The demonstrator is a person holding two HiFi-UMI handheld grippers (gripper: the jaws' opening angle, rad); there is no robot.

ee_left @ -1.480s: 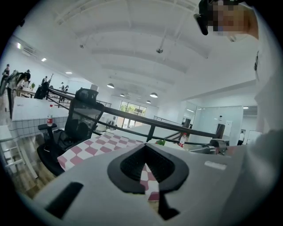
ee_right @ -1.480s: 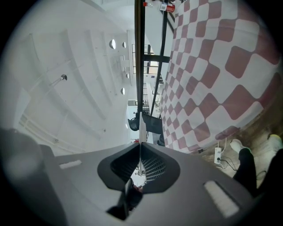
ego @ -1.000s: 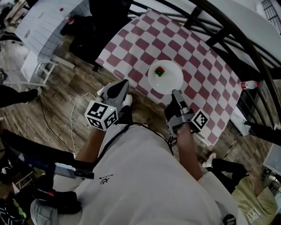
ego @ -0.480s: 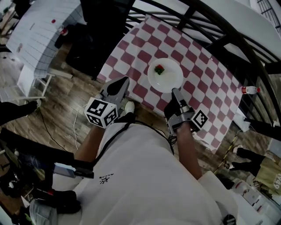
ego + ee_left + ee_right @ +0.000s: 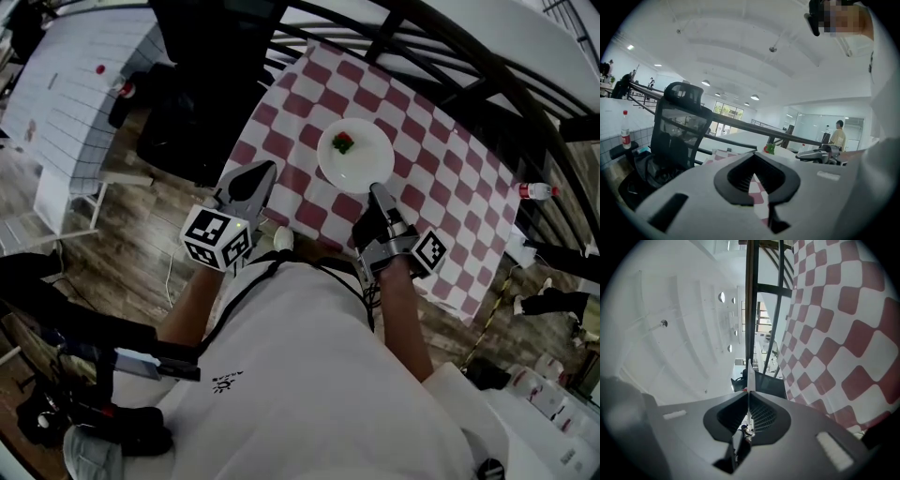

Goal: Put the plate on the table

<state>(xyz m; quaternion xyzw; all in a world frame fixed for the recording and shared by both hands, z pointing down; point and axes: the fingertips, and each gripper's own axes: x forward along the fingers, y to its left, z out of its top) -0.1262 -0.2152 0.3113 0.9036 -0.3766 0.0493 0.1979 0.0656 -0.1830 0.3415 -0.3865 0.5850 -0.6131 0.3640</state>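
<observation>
White plate (image 5: 361,167), pinched at its rim by my right tongs (image 5: 377,191), has come from the edge to well over the checked table (image 5: 450,192); lowering remains, I judge. My left tongs (image 5: 261,172) are pressed together, empty.

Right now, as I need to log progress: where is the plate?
In the head view the plate is right of centre, over the checked table, its near rim clamped in the right gripper.
</observation>
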